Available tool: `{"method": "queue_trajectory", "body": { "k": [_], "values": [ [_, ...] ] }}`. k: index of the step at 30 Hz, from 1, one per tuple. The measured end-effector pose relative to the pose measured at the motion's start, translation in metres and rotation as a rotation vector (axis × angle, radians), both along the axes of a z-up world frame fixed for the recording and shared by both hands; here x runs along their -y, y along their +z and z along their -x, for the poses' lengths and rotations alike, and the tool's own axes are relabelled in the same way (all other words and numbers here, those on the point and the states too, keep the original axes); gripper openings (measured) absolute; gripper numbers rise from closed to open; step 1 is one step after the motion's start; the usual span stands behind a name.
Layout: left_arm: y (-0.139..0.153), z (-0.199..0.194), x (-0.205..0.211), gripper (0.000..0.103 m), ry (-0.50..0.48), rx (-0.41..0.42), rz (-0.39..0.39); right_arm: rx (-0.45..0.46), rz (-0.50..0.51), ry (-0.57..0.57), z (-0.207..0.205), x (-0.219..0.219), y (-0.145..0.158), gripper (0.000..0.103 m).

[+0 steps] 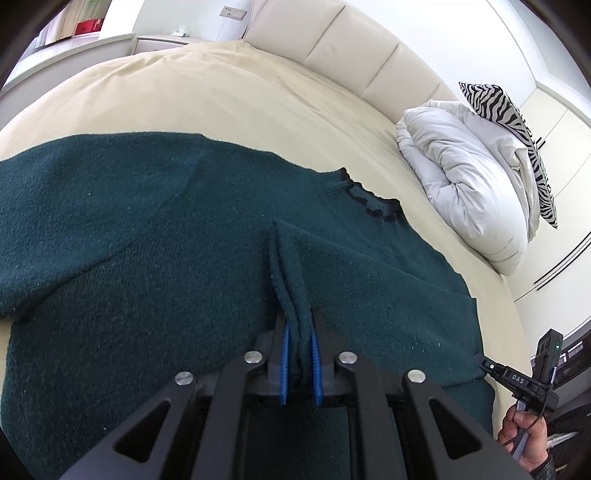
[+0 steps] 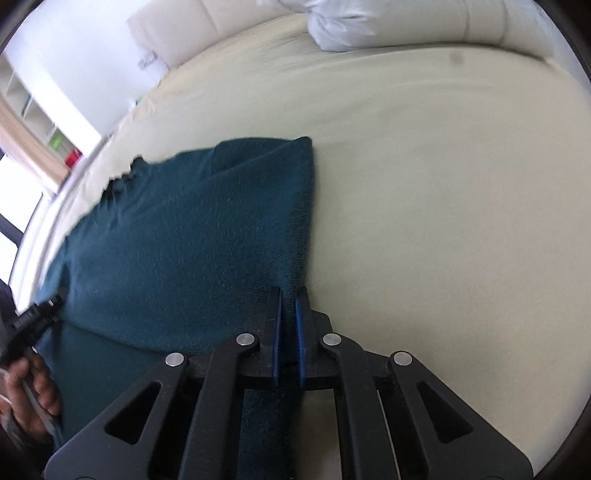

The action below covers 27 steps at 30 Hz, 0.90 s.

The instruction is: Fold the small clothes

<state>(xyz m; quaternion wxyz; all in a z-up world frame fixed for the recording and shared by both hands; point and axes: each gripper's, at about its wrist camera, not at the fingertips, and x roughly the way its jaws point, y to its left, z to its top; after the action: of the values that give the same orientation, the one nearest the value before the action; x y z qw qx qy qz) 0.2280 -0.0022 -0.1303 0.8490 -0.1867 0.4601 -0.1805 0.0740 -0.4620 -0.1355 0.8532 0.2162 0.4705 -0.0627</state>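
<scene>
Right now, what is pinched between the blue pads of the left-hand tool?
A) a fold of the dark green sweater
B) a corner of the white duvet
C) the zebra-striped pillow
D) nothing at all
A: in the left wrist view the left gripper has its blue pads pressed on a raised fold of the dark green sweater.

txt: "DAS", white on black | on: body of right tool, held in hand, left-wrist view lower rt | red box on shelf, top left: white print, too small to read | right-wrist view: no legible txt
</scene>
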Motion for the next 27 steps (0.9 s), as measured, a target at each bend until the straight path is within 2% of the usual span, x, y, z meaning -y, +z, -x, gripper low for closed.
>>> {"method": "queue_trajectory", "body": {
  "k": [4, 8, 10, 11, 13, 15, 17, 19, 21, 23, 25, 27],
  "values": [
    [0.002, 0.001, 0.000, 0.014, -0.012, 0.000, -0.004, -0.011, 0.041, 0.000, -0.003, -0.004, 0.006, 0.004],
    [0.005, 0.002, -0.001, 0.018, -0.021, -0.012, 0.002, -0.006, 0.032, 0.010, -0.002, -0.003, 0.008, 0.005],
    [0.007, 0.005, -0.005, 0.024, -0.027, -0.016, 0.019, 0.001, 0.026, 0.010, 0.000, 0.000, 0.010, 0.008],
    [0.009, 0.006, -0.007, 0.030, -0.025, -0.016, 0.025, 0.002, 0.035, -0.003, 0.004, 0.003, 0.014, 0.015],
    [0.014, 0.011, -0.011, 0.036, -0.003, -0.008, 0.012, 0.001, 0.087, -0.054, 0.011, 0.003, 0.028, 0.017],
    [0.024, 0.020, -0.016, 0.054, 0.052, 0.028, -0.021, 0.030, 0.140, -0.089, 0.017, -0.002, 0.047, 0.018],
    [0.029, 0.025, -0.016, 0.064, 0.081, 0.067, -0.052, 0.095, 0.146, -0.050, 0.019, -0.014, 0.063, 0.018],
    [0.024, 0.020, -0.007, 0.064, 0.055, 0.055, -0.108, 0.106, 0.159, 0.010, 0.011, -0.033, 0.064, 0.018],
    [0.015, 0.013, 0.000, 0.064, 0.038, 0.036, -0.149, 0.039, 0.152, 0.049, -0.002, -0.045, 0.045, 0.019],
    [0.019, 0.015, -0.005, 0.063, 0.040, 0.029, -0.120, -0.051, 0.118, 0.054, -0.015, -0.048, 0.011, 0.024],
    [0.033, 0.025, -0.020, 0.064, 0.050, 0.056, -0.038, 0.010, 0.137, 0.034, -0.008, -0.048, 0.020, 0.024],
    [0.049, 0.038, -0.039, 0.064, 0.059, 0.095, -0.015, 0.052, 0.112, -0.003, 0.001, -0.046, 0.035, 0.025]
  ]
}}
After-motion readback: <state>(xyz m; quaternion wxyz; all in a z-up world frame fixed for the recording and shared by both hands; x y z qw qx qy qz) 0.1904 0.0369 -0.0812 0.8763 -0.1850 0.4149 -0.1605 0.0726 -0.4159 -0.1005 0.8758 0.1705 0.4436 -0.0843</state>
